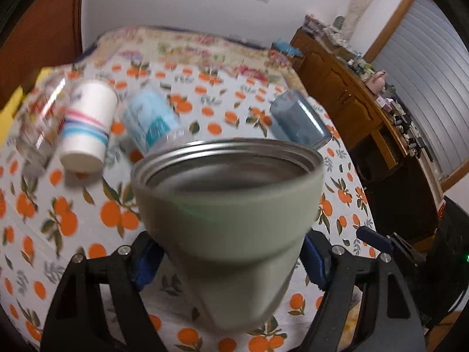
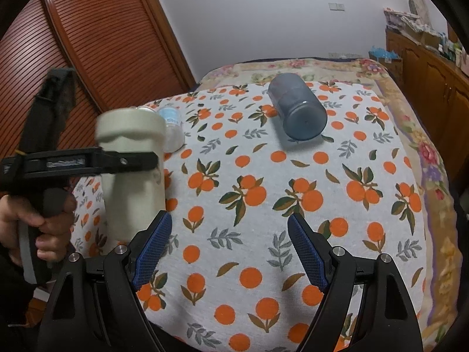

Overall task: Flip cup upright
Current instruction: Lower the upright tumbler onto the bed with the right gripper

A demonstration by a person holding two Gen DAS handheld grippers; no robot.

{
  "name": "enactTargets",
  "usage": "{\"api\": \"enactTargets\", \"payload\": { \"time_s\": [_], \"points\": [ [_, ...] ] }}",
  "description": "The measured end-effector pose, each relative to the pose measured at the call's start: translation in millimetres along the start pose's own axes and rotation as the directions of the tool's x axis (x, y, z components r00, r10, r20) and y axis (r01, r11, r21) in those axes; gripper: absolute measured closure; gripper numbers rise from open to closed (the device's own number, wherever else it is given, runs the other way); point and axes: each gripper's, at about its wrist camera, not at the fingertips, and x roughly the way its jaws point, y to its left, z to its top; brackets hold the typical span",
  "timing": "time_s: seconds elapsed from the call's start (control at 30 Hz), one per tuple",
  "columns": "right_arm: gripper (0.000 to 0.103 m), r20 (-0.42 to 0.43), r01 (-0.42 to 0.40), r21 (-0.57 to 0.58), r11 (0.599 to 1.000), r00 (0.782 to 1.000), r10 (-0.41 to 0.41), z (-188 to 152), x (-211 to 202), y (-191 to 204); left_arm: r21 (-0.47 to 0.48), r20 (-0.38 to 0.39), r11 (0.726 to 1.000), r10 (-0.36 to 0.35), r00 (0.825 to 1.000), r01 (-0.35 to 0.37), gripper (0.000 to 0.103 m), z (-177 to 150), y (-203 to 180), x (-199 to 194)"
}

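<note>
My left gripper (image 1: 228,261) is shut on a pale green metal cup (image 1: 231,223), mouth up and facing the camera, steel inside showing. In the right wrist view the same cup (image 2: 132,193) is held nearly upright at the left by the left gripper (image 2: 129,161), its base low over the orange-print cloth (image 2: 263,205); whether it touches is hidden. My right gripper (image 2: 228,252) is open and empty over the cloth's near middle, its blue pads (image 2: 152,249) apart.
A dark blue cup (image 2: 299,111) lies on its side at the back, also in the left wrist view (image 1: 299,120). A light blue cup (image 1: 149,120), a white striped cup (image 1: 88,126) and a clear one (image 1: 41,123) lie on their sides. A wooden cabinet (image 1: 351,96) stands right.
</note>
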Motion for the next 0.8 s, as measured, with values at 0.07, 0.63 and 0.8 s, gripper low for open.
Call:
{"api": "enactTargets", "payload": {
  "time_s": [0.07, 0.63, 0.8],
  "points": [
    [0.020, -0.005, -0.001, -0.001, 1.000, 1.000, 0.001, -1, 2, 1, 0.031, 0.030, 0.999, 0.017, 0.999, -0.018, 0.024, 0, 0, -4],
    [0.020, 0.002, 0.007, 0.007, 1.000, 1.000, -0.007, -4, 5, 0, 0.203, 0.120, 0.972, 0.096, 0.988, -0.119, 0.025, -14, -22, -3],
    [0.020, 0.036, 0.026, -0.006, 1.000, 0.999, -0.026, -3, 2, 4, 0.246, 0.149, 0.959, 0.103, 0.983, -0.138, 0.023, -21, -29, -3]
  ]
}}
